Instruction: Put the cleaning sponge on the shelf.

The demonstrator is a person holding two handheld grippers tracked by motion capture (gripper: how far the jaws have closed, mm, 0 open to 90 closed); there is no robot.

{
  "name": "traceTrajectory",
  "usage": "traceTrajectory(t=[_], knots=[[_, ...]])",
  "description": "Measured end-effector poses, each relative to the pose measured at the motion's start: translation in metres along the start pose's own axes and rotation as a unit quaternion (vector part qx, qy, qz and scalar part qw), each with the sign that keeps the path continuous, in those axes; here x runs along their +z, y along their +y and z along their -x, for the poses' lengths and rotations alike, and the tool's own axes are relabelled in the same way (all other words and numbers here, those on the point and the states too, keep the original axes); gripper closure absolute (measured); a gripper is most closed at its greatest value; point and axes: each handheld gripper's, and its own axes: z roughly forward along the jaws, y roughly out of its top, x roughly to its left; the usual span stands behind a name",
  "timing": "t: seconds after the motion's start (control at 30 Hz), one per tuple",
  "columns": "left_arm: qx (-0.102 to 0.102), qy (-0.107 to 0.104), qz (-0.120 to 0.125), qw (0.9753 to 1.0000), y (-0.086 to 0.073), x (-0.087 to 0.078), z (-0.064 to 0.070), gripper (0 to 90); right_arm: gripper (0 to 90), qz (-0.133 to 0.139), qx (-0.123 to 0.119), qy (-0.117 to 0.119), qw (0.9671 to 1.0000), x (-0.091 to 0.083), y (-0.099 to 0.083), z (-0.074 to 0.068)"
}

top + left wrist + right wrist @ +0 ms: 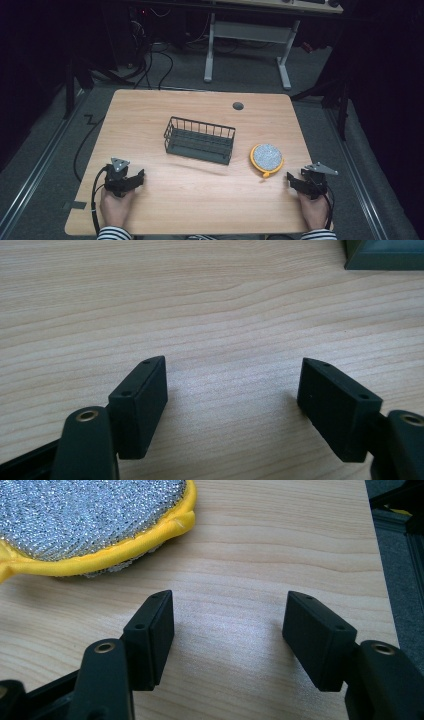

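The counter [150, 115] is a light wood-grain top with rounded corners and a grey cable grommet [238, 105] set near its far edge. A dark wire basket [200, 140] stands at the middle of the counter and serves as the landmark. A round scouring pad [267, 158] with a silver mesh face and a yellow rim lies flat on the counter just right of the wire basket, not touching it. The right gripper [293, 178] rests on the counter near-right of the wire basket, close to the scouring pad; its jaws are spread apart with bare wood between them. The left gripper [136, 177] rests near-left of the wire basket, well apart from it, jaws likewise released and holding nothing. Beyond the wire basket, the room is dim: grey carpet [250, 75], black cables [155, 65] on the floor, and the white frame of a second desk [247, 35].
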Motion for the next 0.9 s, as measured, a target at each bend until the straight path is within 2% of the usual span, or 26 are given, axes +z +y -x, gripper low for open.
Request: traceTrajectory(t=[0.4,0.5,0.57,0.67,0.73,0.9], knots=[[0.000,-0.005,-0.002,1.0000,0.001,0.001,-0.001,25.9,36.2,-0.001,-0.002,0.002,1.0000,0.000,0.000,-0.001],[-0.004,-0.003,-0.005,1.0000,0.003,0.001,-0.001,28.8,35.9,-0.001,-0.001,0.002,1.0000,0.000,0.000,-0.001],[-0.010,-0.011,-0.008,0.9999,0.004,0.000,-0.003,31.1,35.8,-0.001,-0.002,0.003,1.0000,0.000,0.000,-0.001],[-0.006,-0.019,-0.011,0.9998,0.008,-0.001,-0.002,33.6,35.6,-0.001,-0.004,0.003,1.0000,0.000,0.000,-0.001],[-0.012,-0.031,-0.010,0.9994,0.010,-0.002,-0.002,34.9,35.6,-0.001,-0.003,0.003,1.0000,0.000,0.000,-0.001],[-0.006,-0.037,-0.004,0.9993,0.019,-0.007,0.000,35.5,35.4,-0.002,-0.003,0.003,1.0000,0.000,0.000,-0.001]])
